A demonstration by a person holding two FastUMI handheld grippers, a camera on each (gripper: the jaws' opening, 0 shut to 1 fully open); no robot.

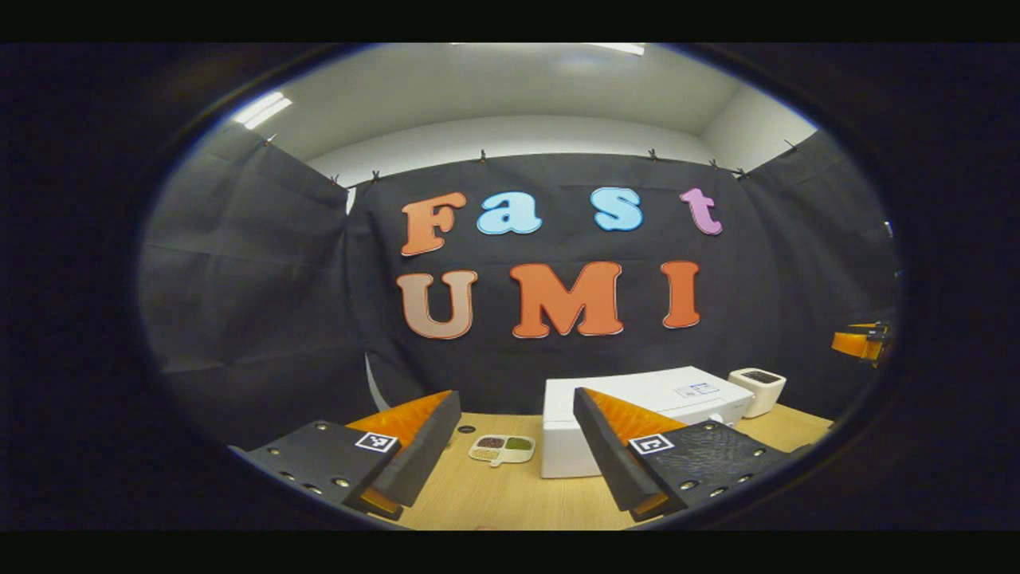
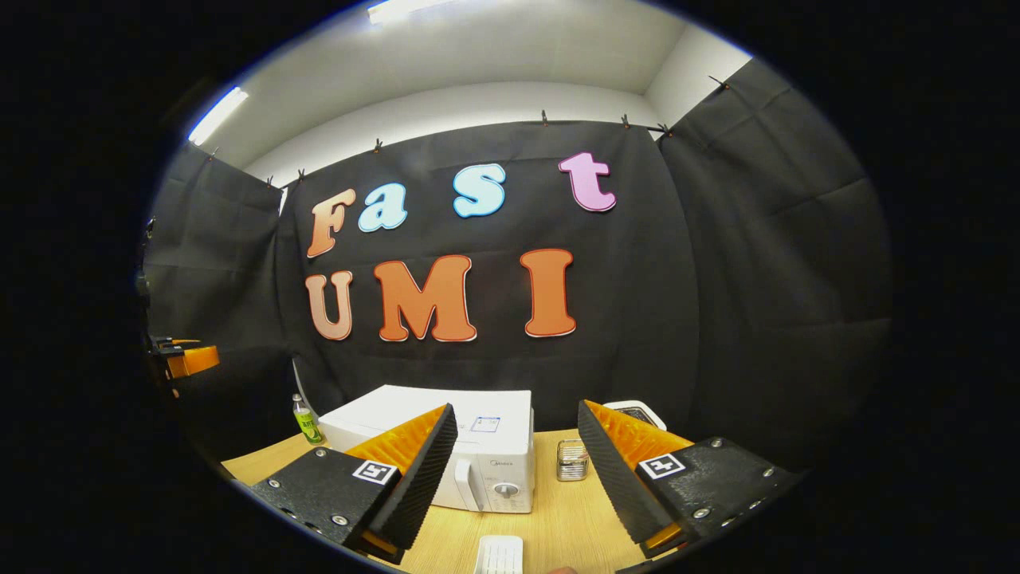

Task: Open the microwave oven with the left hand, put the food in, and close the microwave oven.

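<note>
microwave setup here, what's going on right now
Nothing is being handled yet. The left gripper and the right gripper both hang open above the wooden table, holding nothing. The white microwave sits on the table with its door closed. A divided dish of food lies on the table beside it, untouched. So the door has not yet been opened.

A green bottle [image 2: 305,420], a small wire basket [image 2: 572,461] and a white appliance [image 1: 757,390] stand on the wooden table [image 1: 510,498].
</note>
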